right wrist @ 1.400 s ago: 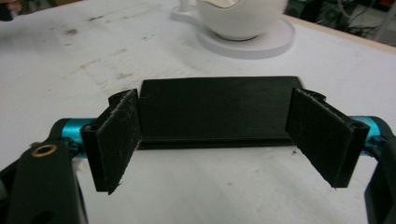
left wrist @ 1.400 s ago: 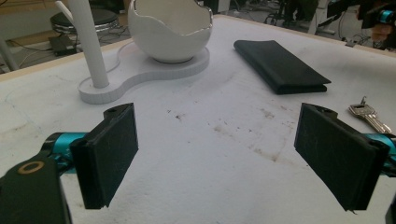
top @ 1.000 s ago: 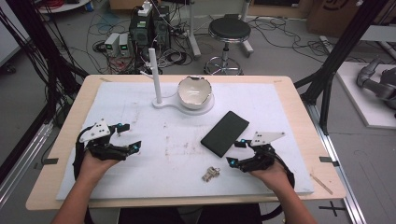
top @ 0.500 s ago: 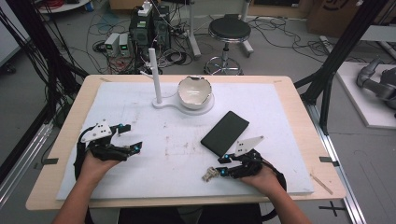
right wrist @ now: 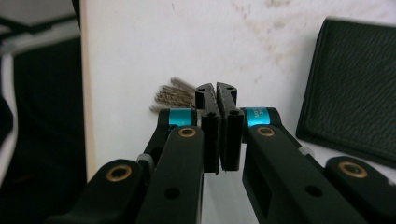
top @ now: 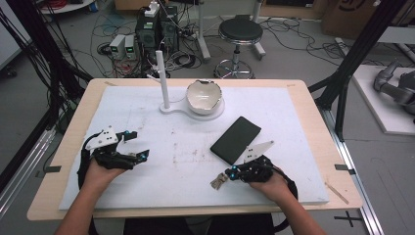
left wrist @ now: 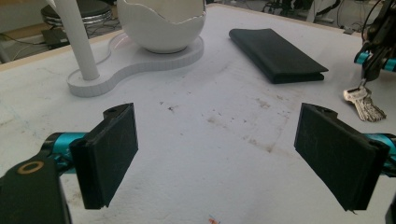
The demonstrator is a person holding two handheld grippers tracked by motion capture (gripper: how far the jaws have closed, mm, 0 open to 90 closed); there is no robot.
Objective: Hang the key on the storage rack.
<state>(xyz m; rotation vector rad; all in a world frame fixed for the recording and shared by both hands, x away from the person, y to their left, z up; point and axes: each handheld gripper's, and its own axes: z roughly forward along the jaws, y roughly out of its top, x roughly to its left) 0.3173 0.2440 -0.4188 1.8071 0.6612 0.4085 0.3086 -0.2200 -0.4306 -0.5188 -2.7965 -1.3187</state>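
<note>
Keys (top: 218,180) are what I am working on, a small bunch lying near the front edge of the desk (top: 68,127), and everything else sits back from them so my reach stays uncluttered. Largest is that desk itself, a pale board under a white mat, scuffed in the middle. Toward the back stands the white stand (top: 169,108) with its upright post and the broken-edged bowl (top: 203,96) in its cup, well apart from my hands. Nearer, the black wallet (top: 236,139) lies flat and slanted, just beside my right hand-held gripper (top: 228,175) but not touching it. My left hand-held gripper (top: 138,145) rests on the mat at the left with its jaws spread wide and nothing between them, waiting its turn. My right one has just been closing and now its jaws are pressed together at the head end of the keys; it looks like a pinch on the ring, with the blades fanning out past the tips.
</note>
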